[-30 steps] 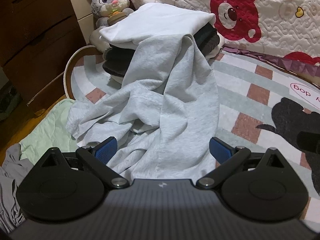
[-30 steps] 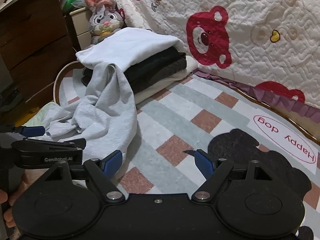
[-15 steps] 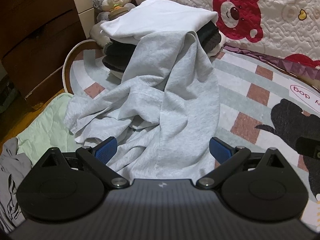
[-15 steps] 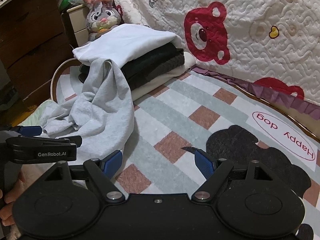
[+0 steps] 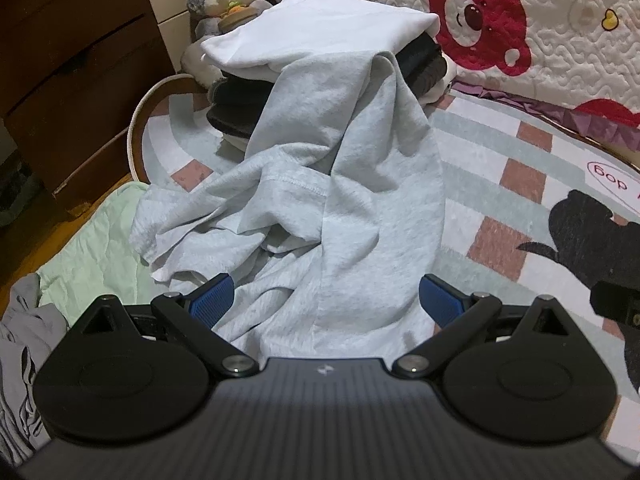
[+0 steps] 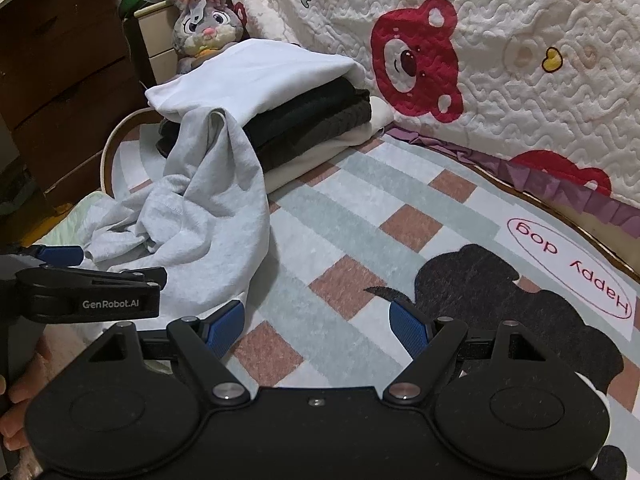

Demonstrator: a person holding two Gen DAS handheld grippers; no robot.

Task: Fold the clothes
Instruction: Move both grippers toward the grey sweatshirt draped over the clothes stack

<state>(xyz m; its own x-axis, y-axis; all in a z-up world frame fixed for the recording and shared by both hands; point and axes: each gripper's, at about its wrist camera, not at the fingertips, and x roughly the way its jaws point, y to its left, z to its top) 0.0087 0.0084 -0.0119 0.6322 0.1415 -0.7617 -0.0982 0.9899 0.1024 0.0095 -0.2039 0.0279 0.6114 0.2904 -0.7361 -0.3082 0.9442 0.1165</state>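
Both the left gripper (image 5: 322, 296) and right gripper (image 6: 316, 322) have jaws released. Ahead, the grey garment (image 5: 340, 200) drapes off the folded stack (image 6: 280, 92); tugging it risks toppling that.

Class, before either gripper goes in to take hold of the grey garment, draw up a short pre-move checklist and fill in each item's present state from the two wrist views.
1. Left gripper open and empty: ok, its jaws are spread with the grey garment lying between and ahead of them.
2. Right gripper open and empty: ok, only rug lies between its jaws.
3. Garment lying free: not ok, its upper part is draped against the folded stack, just below the white top piece.
4. Garment spread flat: not ok, it is crumpled in deep folds.
5. Clear rug to fold on: ok, open area to the garment's right.
6. Hem or corner to grasp: cannot tell; a stitched edge shows, but no corner.
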